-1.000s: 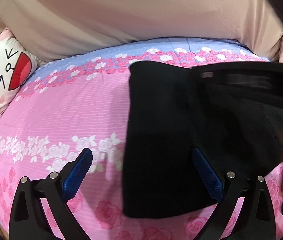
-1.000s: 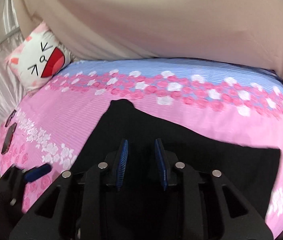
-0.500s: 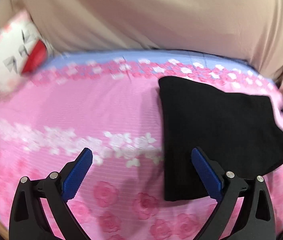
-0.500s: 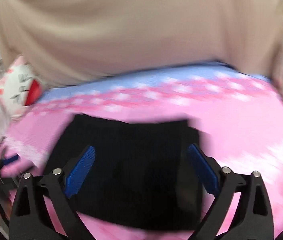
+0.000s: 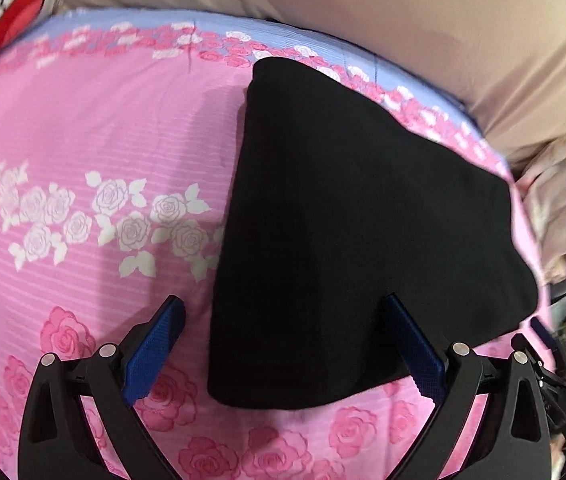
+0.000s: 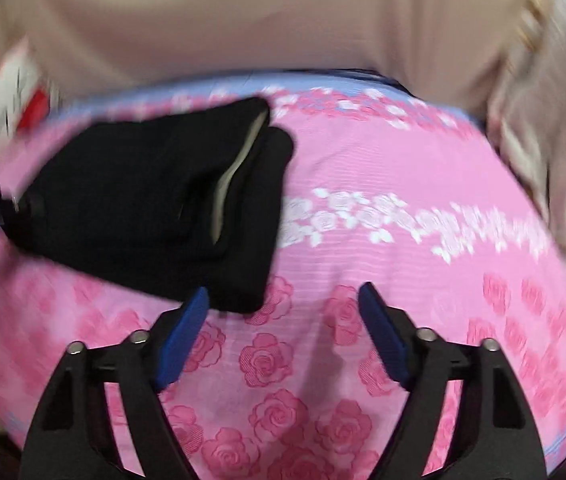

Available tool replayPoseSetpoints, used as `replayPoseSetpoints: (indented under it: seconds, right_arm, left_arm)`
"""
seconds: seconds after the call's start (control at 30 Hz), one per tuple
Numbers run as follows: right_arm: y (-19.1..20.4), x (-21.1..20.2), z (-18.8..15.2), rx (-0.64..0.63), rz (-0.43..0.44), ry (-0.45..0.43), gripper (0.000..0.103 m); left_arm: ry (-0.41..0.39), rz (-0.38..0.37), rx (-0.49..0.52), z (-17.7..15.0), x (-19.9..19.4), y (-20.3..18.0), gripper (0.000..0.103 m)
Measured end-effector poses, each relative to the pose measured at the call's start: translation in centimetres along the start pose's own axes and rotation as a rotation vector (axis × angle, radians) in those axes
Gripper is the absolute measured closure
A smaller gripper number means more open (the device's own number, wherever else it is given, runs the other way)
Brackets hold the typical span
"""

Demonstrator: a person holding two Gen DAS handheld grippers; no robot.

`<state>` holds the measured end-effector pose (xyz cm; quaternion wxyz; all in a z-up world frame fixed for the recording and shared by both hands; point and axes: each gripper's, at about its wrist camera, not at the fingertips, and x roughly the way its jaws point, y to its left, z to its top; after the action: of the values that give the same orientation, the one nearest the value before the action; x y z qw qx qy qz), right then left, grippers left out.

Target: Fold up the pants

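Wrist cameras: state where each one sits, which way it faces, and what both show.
Left wrist: on the left tool, angled down at the folded black pants; its open blue fingers show.
Right wrist: on the right tool, angled down at the bedsheet; jaws closing, nothing between.
Shared: pants, floral sheet, beige cover.

left gripper (image 5: 283, 344) angled downward, spread wide, empty; right gripper (image 6: 283, 334) closing, nothing between its fingers.

Black pants (image 5: 355, 216): you have them folded into a compact, thick rectangle lying flat on the pink rose-print bedsheet (image 5: 83, 128); stacked layers and a pale inner strip show at one open end.
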<state>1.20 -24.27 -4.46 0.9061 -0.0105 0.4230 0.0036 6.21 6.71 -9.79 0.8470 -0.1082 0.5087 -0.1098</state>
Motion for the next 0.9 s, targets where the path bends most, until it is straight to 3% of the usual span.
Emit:
replayPoseSetpoints:
  seconds: [0.03, 0.07, 0.1, 0.13, 0.17, 0.23, 0.27, 0.33, 0.37, 0.4, 0.43, 0.47, 0.53, 0.6, 0.63, 0.73, 0.77, 0.8, 0.9]
  right_arm:
    - [0.9, 0.7, 0.0, -0.048, -0.026, 0.010, 0.037]
    - [1.8, 1.5, 0.2, -0.094, -0.034, 0.032, 0.053]
    - [2.3, 1.7, 0.3, -0.111, -0.018, 0.036, 0.064]
    - [2.3, 1.7, 0.9, -0.089, 0.022, 0.034, 0.082]
    - [2.0, 1.6, 1.3, -0.058, 0.030, 0.037, 0.089]
    - [0.3, 0.0, 2.1, 0.056, 0.083, -0.004, 0.090]
    - [-0.2, -0.8, 2.2, 0.092, 0.095, -0.023, 0.091]
    - [-1.3, -1.6, 1.7, 0.150, 0.105, -0.034, 0.091]
    - [-1.7, 0.2, 0.7, 0.154, 0.096, 0.030, 0.091]
    - [-1.9, 2.2, -0.2, 0.151, 0.107, 0.101, 0.091]
    - [-2.3, 2.3, -0.8, 0.169, 0.126, 0.060, 0.083]
    - [-2.9, 1.8, -0.9, 0.198, 0.138, 0.075, 0.080]
    - [-3.9, 0.0, -0.8, 0.242, 0.162, 0.048, 0.080]
    - [-5.1, -1.9, -0.2, 0.297, 0.237, 0.001, 0.045]
    - [-5.4, -2.4, 0.2, 0.327, 0.278, -0.016, 0.006]
    - [-5.8, -1.7, 1.6, 0.383, 0.407, -0.036, 0.005]
    - [-5.5, -0.7, 1.8, 0.389, 0.412, -0.027, 0.005]
    - [-5.2, 0.0, 1.9, 0.386, 0.399, -0.009, 0.005]
    - [-4.1, 3.4, 2.2, 0.370, 0.400, 0.075, 0.005]
  left_arm:
    - [-0.005, 0.012, 0.011, 0.0, 0.3, -0.3, 0.005]
    - [-0.009, 0.016, 0.018, 0.2, 0.4, -0.4, 0.005]
    - [-0.008, 0.017, 0.026, 0.4, 0.6, -0.6, 0.005]
    - [-0.005, -0.001, 0.032, 0.6, 0.7, -0.7, 0.011]
    - [0.000, -0.027, 0.033, 0.9, 0.6, -0.6, 0.021]
    - [-0.002, -0.056, 0.014, 1.1, -0.6, -0.6, 0.050]
    - [-0.012, -0.066, 0.013, 1.2, -1.3, -0.5, 0.055]
    - [0.004, -0.088, 0.003, 0.9, -1.9, -0.1, 0.049]
    - [0.031, -0.079, -0.001, 0.7, -1.1, 0.2, 0.046]
    - [0.046, -0.071, 0.001, 0.4, -0.2, 0.5, 0.037]
    - [0.024, -0.074, 0.001, 0.3, -0.2, 0.5, 0.035]
    - [0.027, -0.056, 0.008, 0.3, -0.4, 0.3, 0.032]
    - [0.027, -0.045, 0.017, 0.4, -1.0, -0.1, 0.022]
    - [0.004, -0.047, 0.018, 0.6, -1.5, -0.4, 0.016]
    - [-0.010, -0.054, 0.013, 0.7, -1.6, -0.6, 0.016]
    - [0.015, -0.065, -0.013, 1.0, -0.4, -0.6, 0.016]
    - [0.038, -0.080, -0.030, 1.0, 0.3, -0.6, 0.016]
    - [0.028, -0.086, -0.032, 0.9, 0.5, -0.7, 0.011]
    - [-0.012, -0.049, 0.010, 0.8, 0.6, -1.5, 0.011]
